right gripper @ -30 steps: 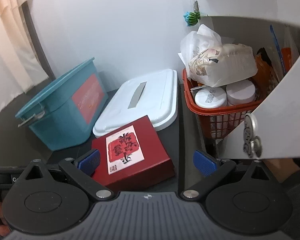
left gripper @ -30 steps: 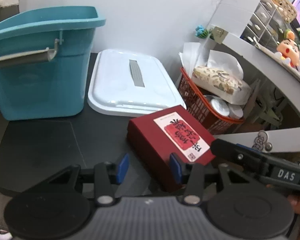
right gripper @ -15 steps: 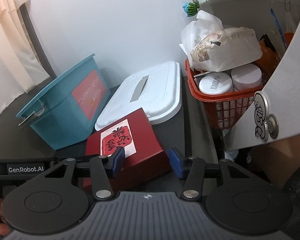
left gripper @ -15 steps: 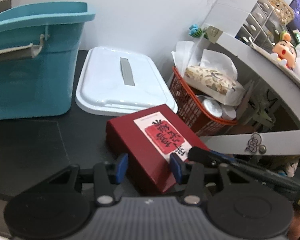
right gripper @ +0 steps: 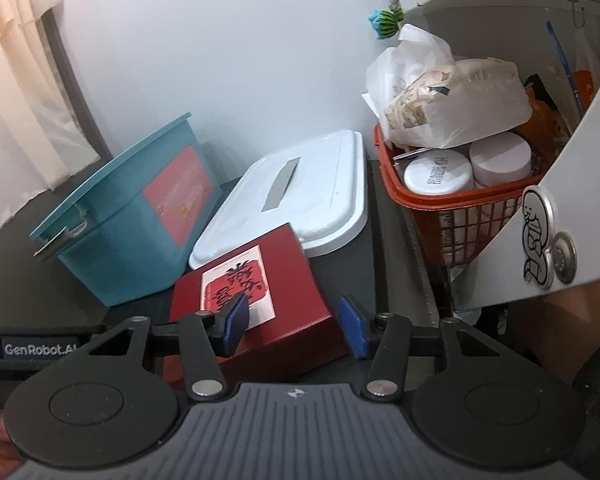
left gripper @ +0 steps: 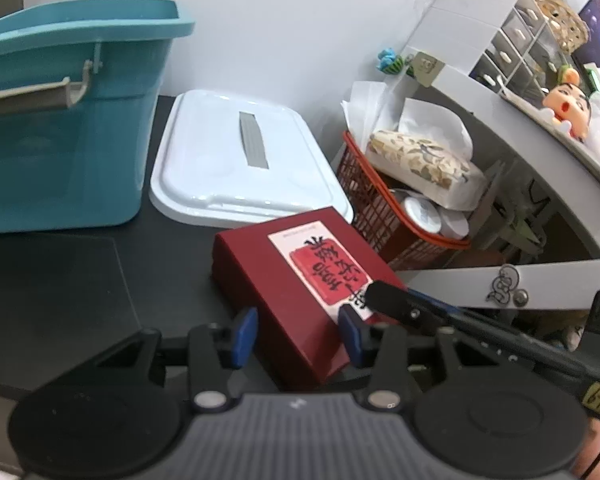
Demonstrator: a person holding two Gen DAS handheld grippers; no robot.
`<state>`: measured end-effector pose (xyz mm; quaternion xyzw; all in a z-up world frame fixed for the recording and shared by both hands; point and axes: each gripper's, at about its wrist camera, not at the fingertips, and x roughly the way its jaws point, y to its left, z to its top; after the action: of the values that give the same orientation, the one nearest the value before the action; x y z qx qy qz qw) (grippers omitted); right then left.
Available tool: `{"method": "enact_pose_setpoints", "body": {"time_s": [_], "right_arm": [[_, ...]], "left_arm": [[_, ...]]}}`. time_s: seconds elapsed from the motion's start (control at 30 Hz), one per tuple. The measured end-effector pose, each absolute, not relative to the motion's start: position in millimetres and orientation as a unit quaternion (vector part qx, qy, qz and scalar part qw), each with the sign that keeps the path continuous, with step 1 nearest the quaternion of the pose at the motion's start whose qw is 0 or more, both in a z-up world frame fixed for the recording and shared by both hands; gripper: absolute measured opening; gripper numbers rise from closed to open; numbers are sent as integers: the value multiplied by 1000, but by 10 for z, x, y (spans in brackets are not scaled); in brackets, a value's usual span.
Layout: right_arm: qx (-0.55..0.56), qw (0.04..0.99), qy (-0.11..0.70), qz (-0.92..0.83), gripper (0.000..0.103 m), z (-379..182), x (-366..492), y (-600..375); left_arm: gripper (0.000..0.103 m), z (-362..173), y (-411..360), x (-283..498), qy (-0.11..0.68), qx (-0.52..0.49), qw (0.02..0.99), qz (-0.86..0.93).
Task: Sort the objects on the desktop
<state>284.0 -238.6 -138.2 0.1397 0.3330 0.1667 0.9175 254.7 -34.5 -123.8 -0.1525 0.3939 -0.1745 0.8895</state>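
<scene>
A dark red box [left gripper: 268,280] with a red-and-white label lies tilted on the black desk [left gripper: 60,300], between both grippers. My left gripper [left gripper: 297,334] straddles its near corner. The jaws are closing, and the blue pads touch the box's side faces. My right gripper [right gripper: 293,322] is shut on the same red box [right gripper: 296,280], one pad over the label and the other at the right edge. In the left wrist view, one of the right gripper's fingers [left gripper: 400,304] rests across the label. The left gripper's black body [right gripper: 40,348] shows at the lower left of the right wrist view.
A teal bin [left gripper: 68,140] stands at the left against the wall, with a white lid [left gripper: 228,160] lying flat beside it. A red basket [left gripper: 380,220] of jars and wrapped packs sits under a white shelf [left gripper: 500,128] on the right. A hand shows at the frame edges.
The right jaws went from wide open to closed around the red box. The left gripper slid over the box's near corner, and the box turned and tipped slightly.
</scene>
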Motion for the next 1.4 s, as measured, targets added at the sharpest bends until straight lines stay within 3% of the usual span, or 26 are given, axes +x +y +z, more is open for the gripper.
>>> {"method": "enact_pose_setpoints", "body": {"time_s": [0.7, 0.77, 0.93, 1.4], "right_arm": [[143, 914, 347, 153, 52, -1282, 2289, -2371], [150, 911, 351, 152, 54, -1275, 2275, -2404], [190, 905, 350, 149, 74, -1290, 2292, -2487], [254, 883, 366, 146, 81, -1490, 2466, -2510]], "left_arm": [[47, -1229, -349, 2316, 393, -153, 887, -186], [46, -1225, -349, 2308, 393, -154, 887, -189], [46, -1198, -315, 2331, 387, -157, 890, -185], [46, -1234, -381, 2444, 394, -153, 885, -195]]}}
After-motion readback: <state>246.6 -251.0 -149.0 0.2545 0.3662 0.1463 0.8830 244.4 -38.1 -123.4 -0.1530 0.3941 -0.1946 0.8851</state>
